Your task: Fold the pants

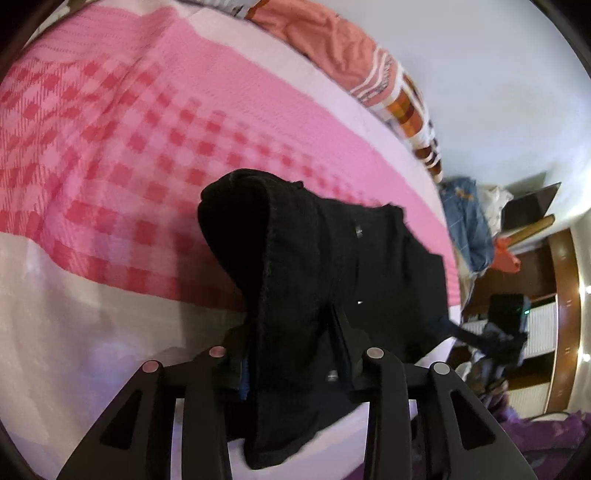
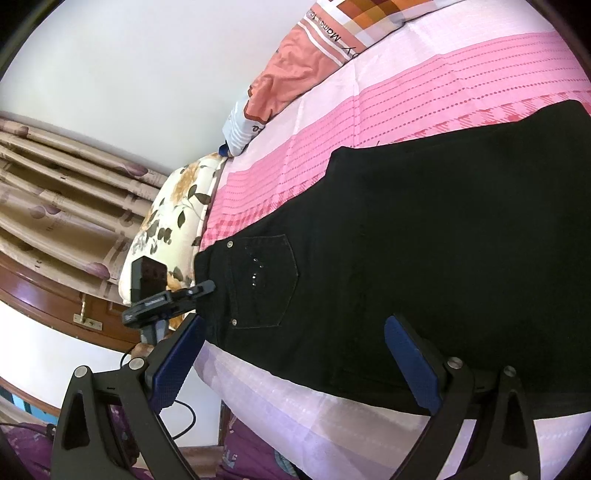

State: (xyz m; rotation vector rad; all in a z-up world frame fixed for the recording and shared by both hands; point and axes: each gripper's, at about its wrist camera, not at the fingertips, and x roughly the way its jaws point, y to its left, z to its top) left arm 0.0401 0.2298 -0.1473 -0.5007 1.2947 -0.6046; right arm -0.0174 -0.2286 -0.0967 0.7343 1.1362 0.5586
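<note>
Black pants lie spread on the pink checked bedspread, back pocket up and waist towards the bed's near edge. My left gripper is shut on a fold of the pants. The cloth stands up over the fingers and hides their tips, and some of it hangs below. In the right wrist view the left gripper meets the waist's left corner. My right gripper is open wide. Its blue pads hover above the waist with nothing pressed between them.
An orange pillow and a checked pillow sit at the bed's far end, and a floral cushion is at the left side. Curtains and wooden furniture stand beyond. Clothes are piled past the bed.
</note>
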